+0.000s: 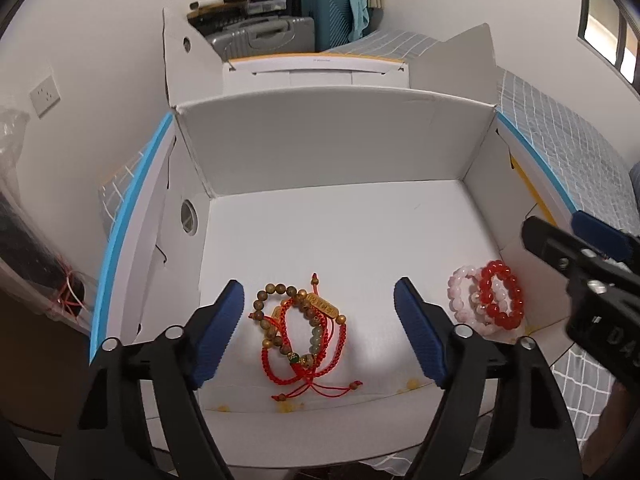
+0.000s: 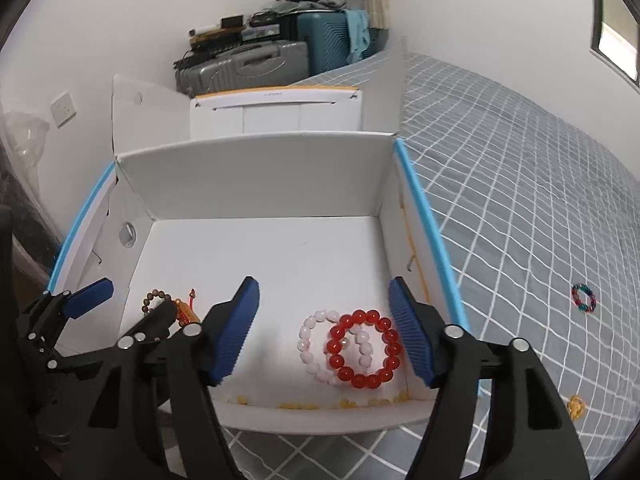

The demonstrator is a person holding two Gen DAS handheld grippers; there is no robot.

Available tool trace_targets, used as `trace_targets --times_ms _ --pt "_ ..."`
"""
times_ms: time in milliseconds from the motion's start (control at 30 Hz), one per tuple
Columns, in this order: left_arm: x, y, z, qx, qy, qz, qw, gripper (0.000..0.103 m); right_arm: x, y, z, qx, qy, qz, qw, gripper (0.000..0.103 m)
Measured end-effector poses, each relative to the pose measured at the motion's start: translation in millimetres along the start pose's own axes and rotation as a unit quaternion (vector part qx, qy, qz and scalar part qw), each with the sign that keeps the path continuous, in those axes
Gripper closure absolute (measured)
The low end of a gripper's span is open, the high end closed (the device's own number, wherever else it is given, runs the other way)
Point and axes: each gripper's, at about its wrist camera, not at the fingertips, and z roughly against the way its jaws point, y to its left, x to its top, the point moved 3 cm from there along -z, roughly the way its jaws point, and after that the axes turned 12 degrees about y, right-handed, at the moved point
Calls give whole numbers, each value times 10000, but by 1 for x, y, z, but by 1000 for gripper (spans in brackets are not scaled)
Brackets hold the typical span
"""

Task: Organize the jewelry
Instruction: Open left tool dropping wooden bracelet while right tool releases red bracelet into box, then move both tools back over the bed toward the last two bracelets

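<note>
While both grippers' fingers stand released, red bead bracelet overlaps pink bracelet in white box

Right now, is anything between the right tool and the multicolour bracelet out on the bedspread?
Yes: the box's right wall stands between them. The right tool is open over the red bracelet inside; the multicolour bracelet lies outside on the bedspread.

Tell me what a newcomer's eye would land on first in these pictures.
Two bright heaps on the white box floor: a tangle of red cord and wooden bead bracelets between the open left gripper, and a red bead bracelet overlapping a pale pink one between the open right gripper. A small multicoloured ring lies on the checked bedspread.
</note>
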Motion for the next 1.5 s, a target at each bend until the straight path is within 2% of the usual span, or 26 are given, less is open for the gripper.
trace_targets --times_ms 67,233,367,667,867,1233,1400,1500 --pt "1 -3 2 -25 -35 -12 10000 21 -2 -6 6 32 -43 -71 10000 26" --pt "4 -10 10 -178 -162 -5 9997 11 -9 -29 22 -178 -222 -240 9993 13" --pt "1 -25 19 -196 -262 -136 9994 9 -17 -54 31 -258 -294 -433 9983 10" --pt "-1 -69 26 -433 -446 -480 9969 6 -50 -123 33 -499 -137 -1037 9933 10" --pt "0 -114 26 -652 -463 -817 9934 6 -75 -171 36 -768 -66 -1415 9869 10" --pt "7 -232 32 -1024 -399 -1622 9806 6 -129 -271 44 -1093 25 -2109 9714 10" --pt "10 -285 27 -1279 -256 -1925 9726 6 -150 -297 40 -1150 99 -2250 9675 10" --pt "11 -319 16 -1306 -186 -2124 9682 6 -161 -307 32 -1070 188 -2278 9676 17"
